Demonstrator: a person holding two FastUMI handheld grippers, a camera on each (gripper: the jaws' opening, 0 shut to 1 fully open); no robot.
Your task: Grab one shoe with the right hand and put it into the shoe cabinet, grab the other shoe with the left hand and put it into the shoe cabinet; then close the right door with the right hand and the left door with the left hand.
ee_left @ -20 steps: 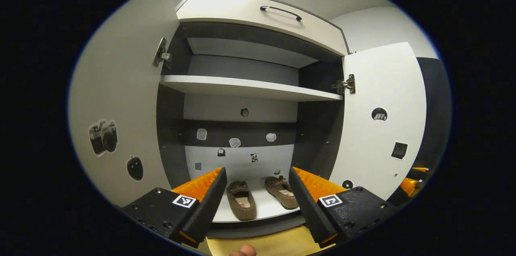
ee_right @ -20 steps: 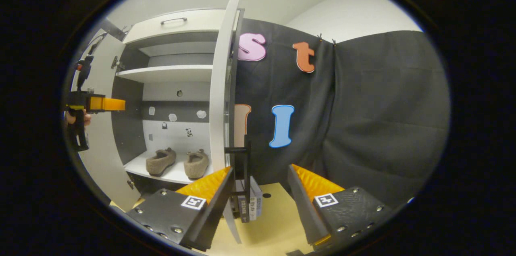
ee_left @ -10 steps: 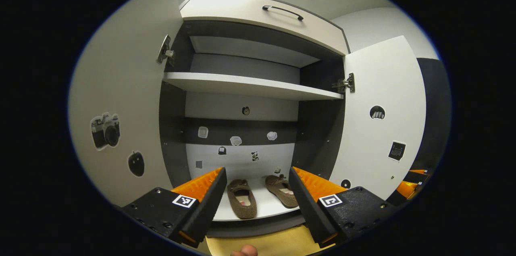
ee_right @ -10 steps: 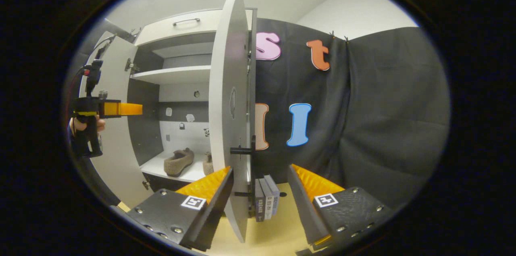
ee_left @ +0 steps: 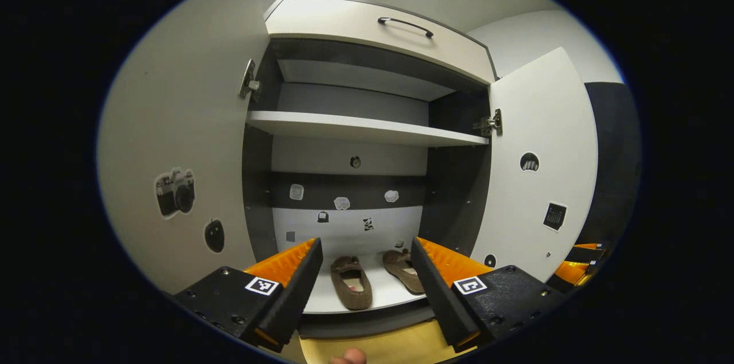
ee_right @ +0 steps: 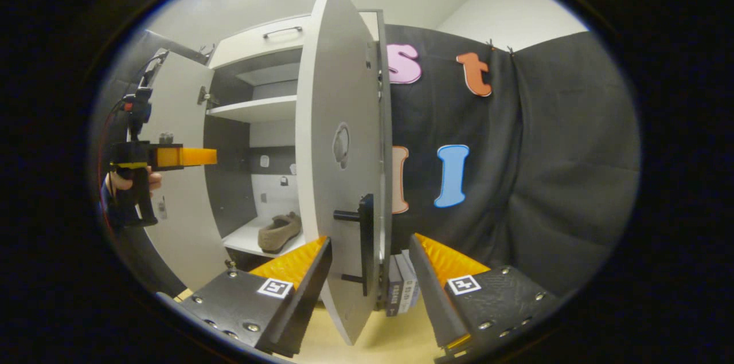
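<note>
Two brown shoes lie side by side on the bottom shelf of the white shoe cabinet. Both doors stand open: the left door wide, the right door partly swung in. My left gripper is open with nothing in it, some way in front of the shoes. My right gripper is open beside the right door's outer face, with the black handle seen between its fingers. One shoe shows past the door's edge. The left gripper hovers before the left door.
A drawer front with a black handle tops the cabinet. A middle shelf spans the inside. Several books stand on the yellowish floor beside the cabinet. A hand holds the left gripper. Black cloth lines the right side.
The right door has swung further towards the cabinet, hiding one shoe from the right gripper view. My right gripper has come round to the door's outer face. The left gripper drifted slightly.
</note>
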